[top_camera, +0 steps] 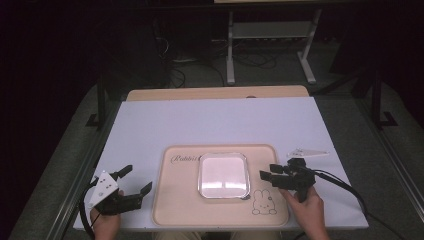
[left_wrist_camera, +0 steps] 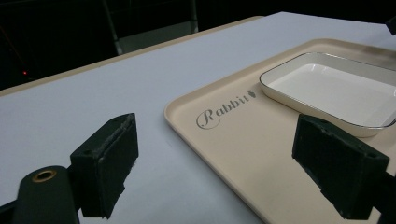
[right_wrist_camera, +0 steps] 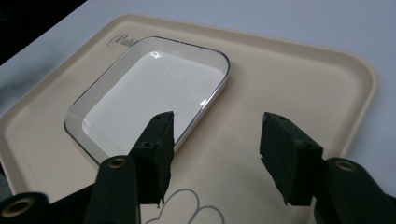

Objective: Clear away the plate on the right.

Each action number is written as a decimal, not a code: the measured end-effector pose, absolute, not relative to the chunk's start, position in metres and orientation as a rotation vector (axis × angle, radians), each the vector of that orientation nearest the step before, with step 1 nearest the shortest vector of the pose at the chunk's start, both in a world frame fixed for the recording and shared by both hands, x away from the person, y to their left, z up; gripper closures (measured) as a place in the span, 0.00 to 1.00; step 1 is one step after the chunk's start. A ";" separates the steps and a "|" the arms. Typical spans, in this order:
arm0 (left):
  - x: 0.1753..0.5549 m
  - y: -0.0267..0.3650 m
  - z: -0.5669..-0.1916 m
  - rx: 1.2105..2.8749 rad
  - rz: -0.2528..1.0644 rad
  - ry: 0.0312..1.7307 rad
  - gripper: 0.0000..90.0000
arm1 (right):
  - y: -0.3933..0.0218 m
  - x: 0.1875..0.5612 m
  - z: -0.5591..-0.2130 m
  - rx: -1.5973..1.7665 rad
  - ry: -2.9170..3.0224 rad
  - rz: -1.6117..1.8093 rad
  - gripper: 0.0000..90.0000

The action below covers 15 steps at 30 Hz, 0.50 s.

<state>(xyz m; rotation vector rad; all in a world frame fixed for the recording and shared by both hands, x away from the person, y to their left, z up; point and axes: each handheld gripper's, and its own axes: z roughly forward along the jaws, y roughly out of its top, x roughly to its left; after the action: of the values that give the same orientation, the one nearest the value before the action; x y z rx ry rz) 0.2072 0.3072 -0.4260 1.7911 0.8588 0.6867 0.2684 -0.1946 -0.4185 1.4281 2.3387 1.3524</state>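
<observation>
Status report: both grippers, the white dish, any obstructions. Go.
Left gripper open, empty. Right gripper open, empty. White dish on tray. Nothing blocking.

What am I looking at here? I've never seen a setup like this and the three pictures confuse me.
A person sits at a table with a hand-held two-jaw tool in each hand. The high view looks down from above: left tool and right tool. The other two pictures come from small cameras riding on those tools, looking out between their black jaws. On the table lies a beige tray printed with a rabbit, and on it rests a white dish. Both tools stand open, and neither holds anything; the right one is beside the dish, not touching it.
</observation>
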 end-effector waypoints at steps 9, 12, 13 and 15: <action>0.208 0.307 -0.426 1.798 0.686 0.858 0.16 | -0.208 0.271 -0.417 1.305 2.322 1.373 0.42; 0.208 0.307 -0.427 1.796 0.685 0.859 0.15 | -0.211 0.271 -0.416 1.257 2.312 1.387 0.40; 0.208 0.307 -0.427 1.797 0.683 0.859 0.15 | -0.213 0.270 -0.415 1.236 2.308 1.389 0.39; 0.208 0.306 -0.427 1.799 0.684 0.860 0.15 | -0.216 0.268 -0.414 1.208 2.300 1.392 0.39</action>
<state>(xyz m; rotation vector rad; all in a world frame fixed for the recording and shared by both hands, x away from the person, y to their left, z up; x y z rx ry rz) 0.2082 0.3064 -0.4273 1.7987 0.8598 0.6840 0.2684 -0.2159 -0.4135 1.2084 2.3001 1.3917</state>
